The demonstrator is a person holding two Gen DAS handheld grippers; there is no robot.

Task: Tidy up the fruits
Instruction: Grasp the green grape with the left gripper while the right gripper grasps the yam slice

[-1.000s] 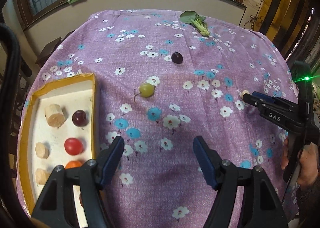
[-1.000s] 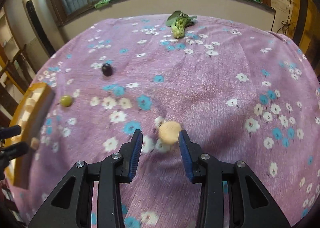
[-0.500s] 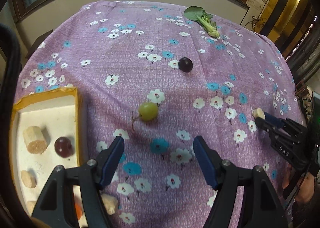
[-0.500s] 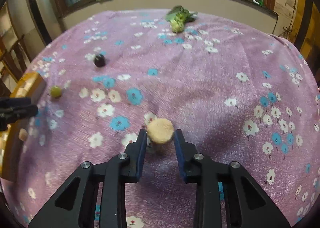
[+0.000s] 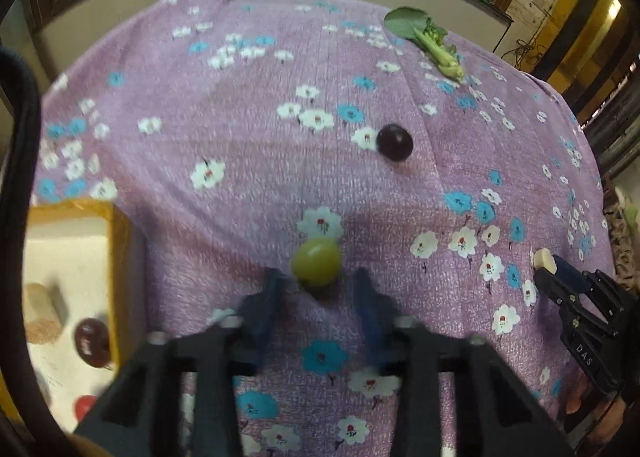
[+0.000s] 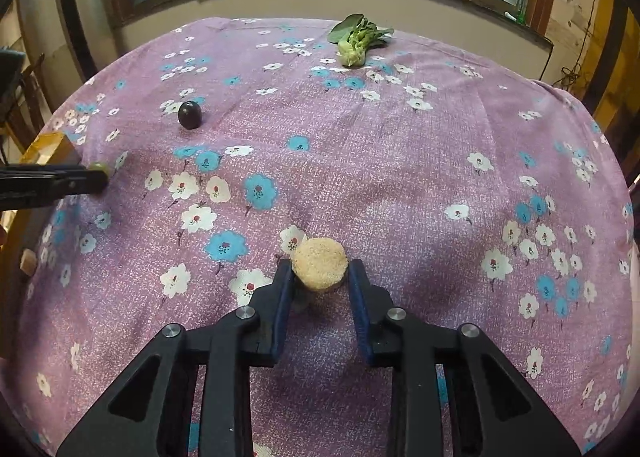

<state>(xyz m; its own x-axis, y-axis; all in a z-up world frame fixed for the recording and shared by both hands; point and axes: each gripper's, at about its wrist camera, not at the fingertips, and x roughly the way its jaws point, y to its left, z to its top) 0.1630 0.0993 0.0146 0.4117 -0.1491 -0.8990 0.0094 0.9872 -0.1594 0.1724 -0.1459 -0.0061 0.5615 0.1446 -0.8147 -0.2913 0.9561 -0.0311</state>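
**Green grape between the left fingers, tan round piece between the right**

In the left wrist view, a yellow-rimmed tray (image 5: 120,257) sits at about 8 o'clock. Its white floor holds a tan cylinder piece (image 5: 40,313), one dark red grape (image 5: 93,341) and one red round fruit (image 5: 85,405) at the bottom edge; the rest of the tray is cut off.

The left gripper (image 5: 316,281) is blurred. Its blue fingers stand either side of a smooth, oval green grape (image 5: 316,261) lying on the purple flowered cloth (image 5: 248,97), with gaps showing on both sides, so it is open. One dark purple grape (image 5: 395,142) rests on the cloth at 1 o'clock from it, and one leafy green vegetable (image 5: 430,39) lies farther off near the table's far edge.

At 3 o'clock, the right gripper (image 6: 320,277) holds a tan, rough-faced round piece (image 6: 319,263) pinched between its blue pads, with a shadow on the cloth beneath it.
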